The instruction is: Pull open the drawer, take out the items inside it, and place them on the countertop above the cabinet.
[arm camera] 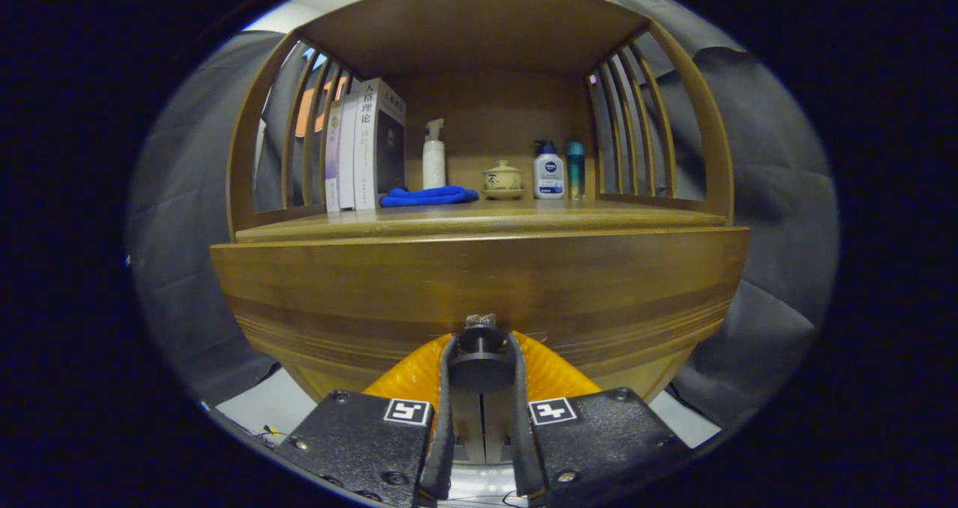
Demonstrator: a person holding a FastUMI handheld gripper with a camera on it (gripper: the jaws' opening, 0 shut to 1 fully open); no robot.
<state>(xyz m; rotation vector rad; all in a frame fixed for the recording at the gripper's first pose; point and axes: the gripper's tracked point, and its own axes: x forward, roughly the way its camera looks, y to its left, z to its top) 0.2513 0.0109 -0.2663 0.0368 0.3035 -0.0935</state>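
A wooden cabinet fills the view, its drawer front (479, 283) right ahead of me. A dark round knob (480, 358) sticks out of that front, low and in the middle. My gripper (480, 351) is shut on the knob, one finger pressed on each side of it. The drawer's inside is hidden behind its front. Above the drawer lies the countertop (599, 212), a wooden shelf with slatted sides and a roof.
On the countertop stand three books (363, 145) at the left, a blue cloth (428, 195), a white pump bottle (433, 156), a small lidded teacup (502, 179), a white lotion bottle (548, 170) and a teal bottle (575, 170). The front strip of the counter is bare wood.
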